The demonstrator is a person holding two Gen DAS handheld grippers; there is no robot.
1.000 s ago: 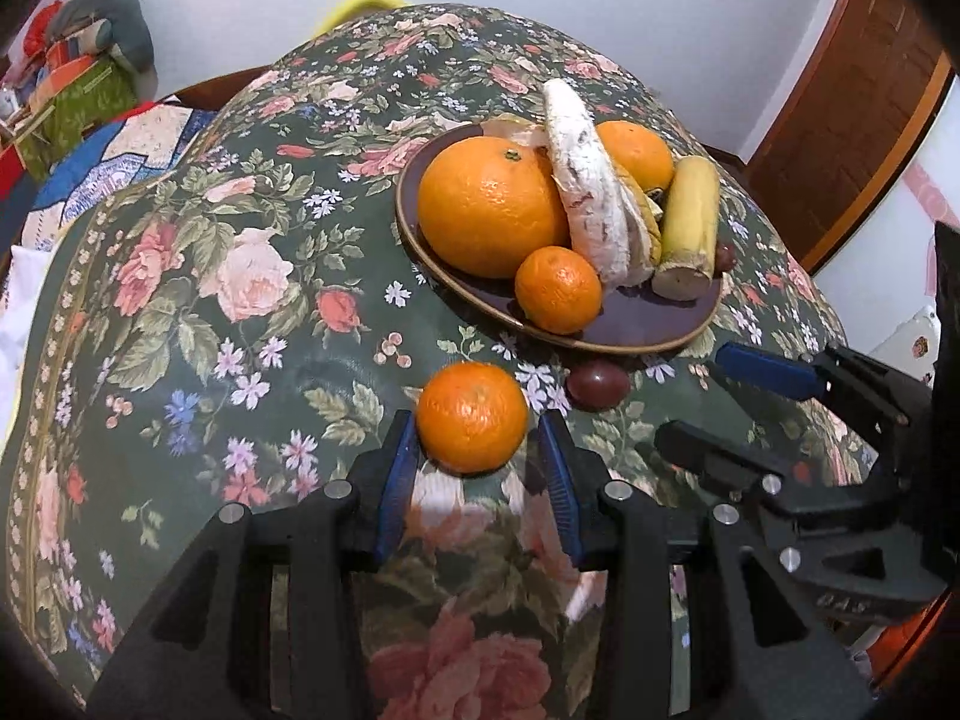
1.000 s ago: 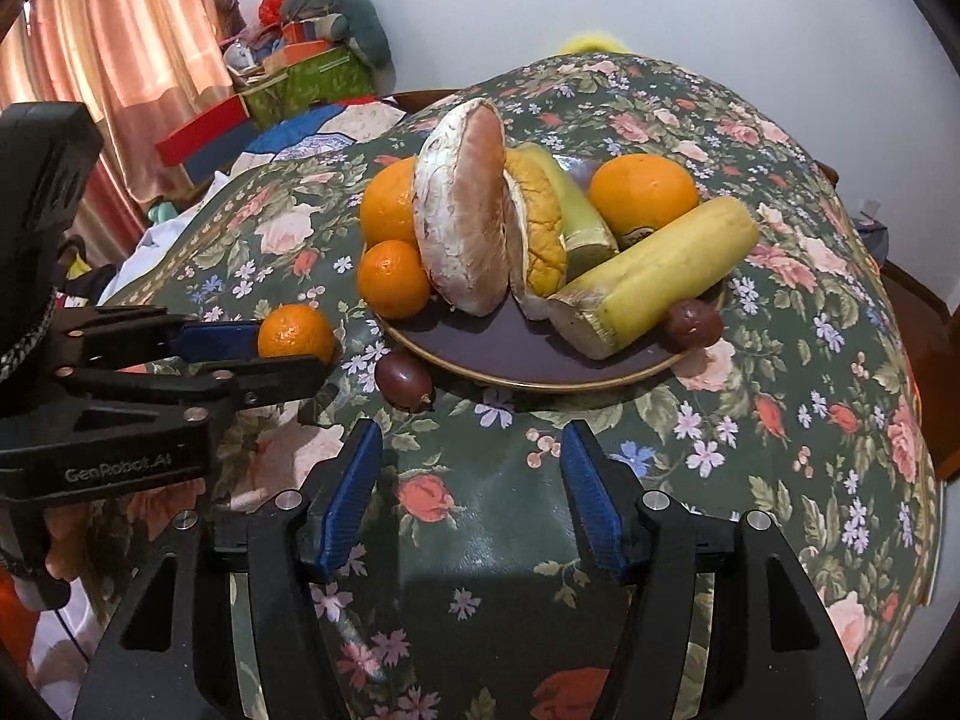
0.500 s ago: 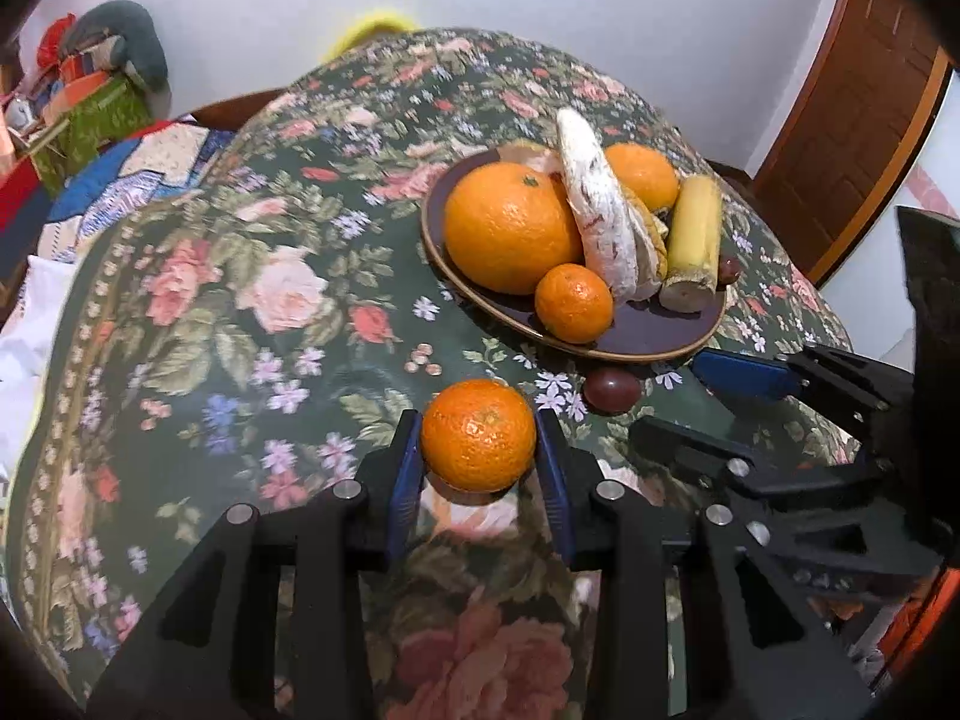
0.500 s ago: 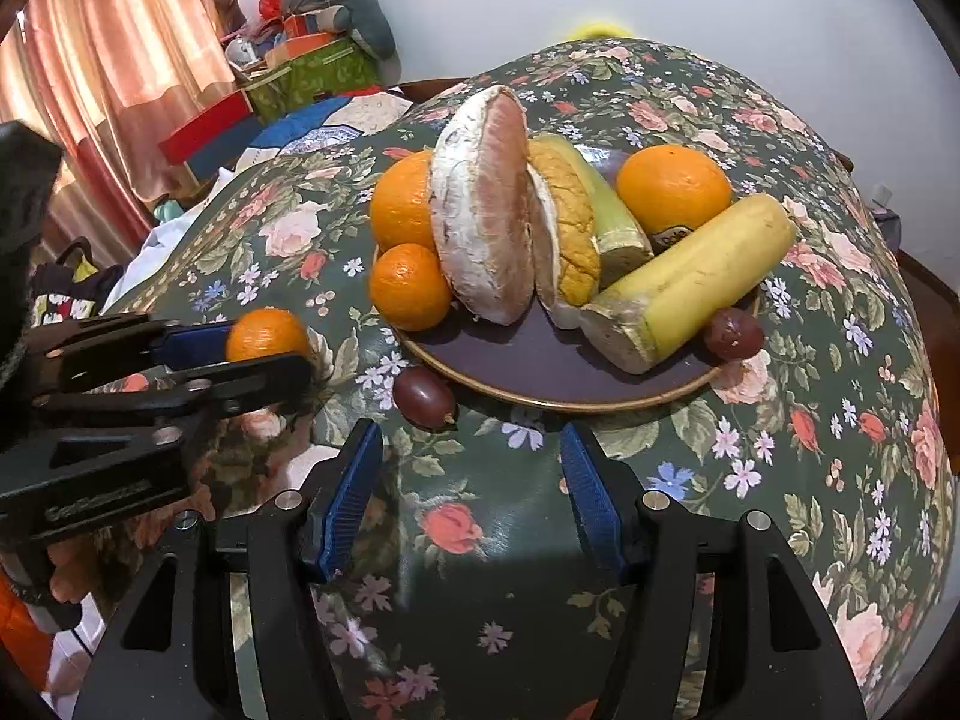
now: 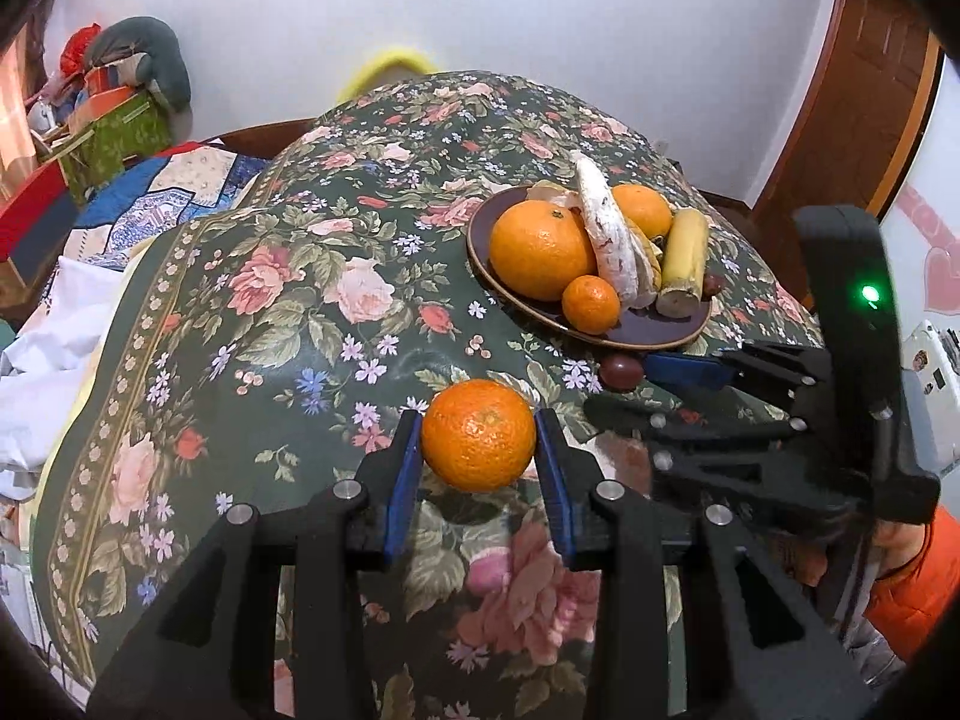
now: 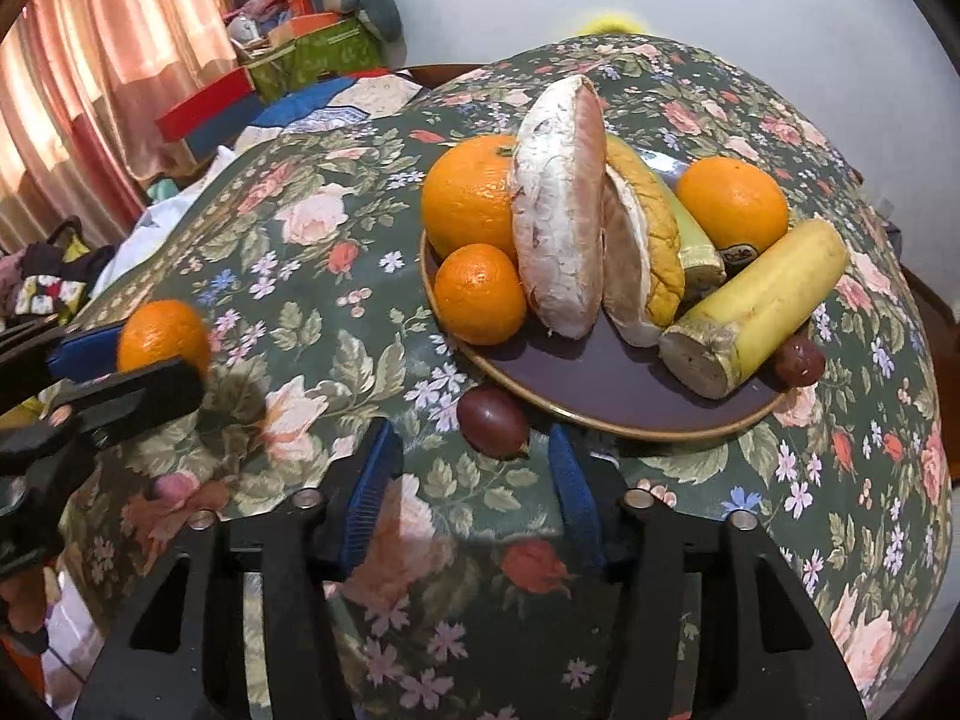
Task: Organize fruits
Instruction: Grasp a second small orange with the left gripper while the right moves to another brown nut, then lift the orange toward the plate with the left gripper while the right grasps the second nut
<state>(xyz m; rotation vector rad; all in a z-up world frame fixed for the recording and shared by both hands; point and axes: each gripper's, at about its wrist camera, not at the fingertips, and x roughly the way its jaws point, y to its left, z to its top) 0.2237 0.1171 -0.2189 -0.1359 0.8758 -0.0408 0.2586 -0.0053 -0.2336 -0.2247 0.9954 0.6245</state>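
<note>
My left gripper (image 5: pixel 478 444) is shut on a small orange mandarin (image 5: pixel 478 435) and holds it above the floral tablecloth; it also shows in the right wrist view (image 6: pixel 159 336). My right gripper (image 6: pixel 474 468) is open, its blue pads on either side of a dark purple passion fruit (image 6: pixel 493 429) lying on the cloth just before the plate. The dark brown plate (image 6: pixel 606 387) holds a large orange (image 6: pixel 471 198), a small mandarin (image 6: pixel 479 294), pomelo wedges (image 6: pixel 561 204), a second orange (image 6: pixel 732 204), a banana piece (image 6: pixel 762 306) and another passion fruit (image 6: pixel 799 362).
The table under the floral cloth (image 5: pixel 288 312) drops away at the left and near edges. A bed with quilts (image 5: pixel 150 192) and stacked boxes (image 5: pixel 114 126) lies to the left. A wooden door (image 5: pixel 858 108) stands at the right.
My left gripper closed on the mandarin and lifted it off the cloth. My right gripper moved forward to the passion fruit, still open.
</note>
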